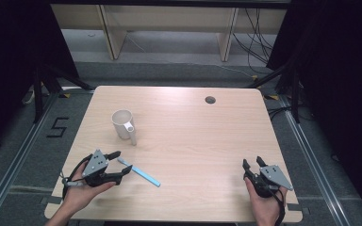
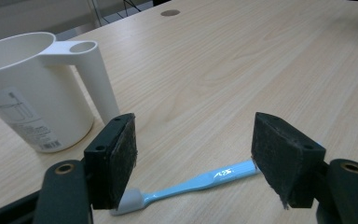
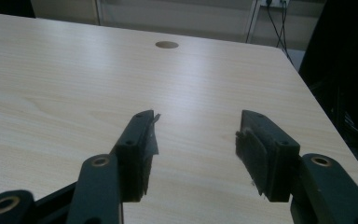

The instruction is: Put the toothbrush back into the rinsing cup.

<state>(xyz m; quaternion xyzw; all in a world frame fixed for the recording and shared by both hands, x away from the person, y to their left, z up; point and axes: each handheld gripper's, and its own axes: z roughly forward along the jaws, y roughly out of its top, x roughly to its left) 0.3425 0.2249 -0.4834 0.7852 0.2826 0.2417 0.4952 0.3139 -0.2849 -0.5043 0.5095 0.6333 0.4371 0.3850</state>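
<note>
- Sitting on a light wood table (image 1: 193, 141): white cup (image 1: 122, 123) with a tall tubular handle, and a light-blue toothbrush (image 1: 140, 172) with a white head
- Cup is around 10 o'clock from table centre, upright, handle toward the person; in the left gripper view it stands at upper left, label facing the camera
- Toothbrush lies flat at roughly 7 o'clock from centre, near the cup but apart from it, head end toward the left gripper
- Left gripper (image 1: 121, 165) held in the person's left hand (image 1: 80, 190) at the 7–8 o'clock edge — jaws wide apart, holding nothing
- Left gripper view: toothbrush lies crosswise on the table beyond the two pads, white head by the left pad (image 2: 123, 158), blue handle running off behind the right pad; contact cannot be told
- Right gripper (image 1: 253, 162) in the right hand (image 1: 264, 202) at about 4–5 o'clock, well apart from cup and brush — jaws apart, bare tabletop between them in the right gripper view
- Round cable hole (image 1: 210, 100) in the table near 12–1 o'clock
</note>
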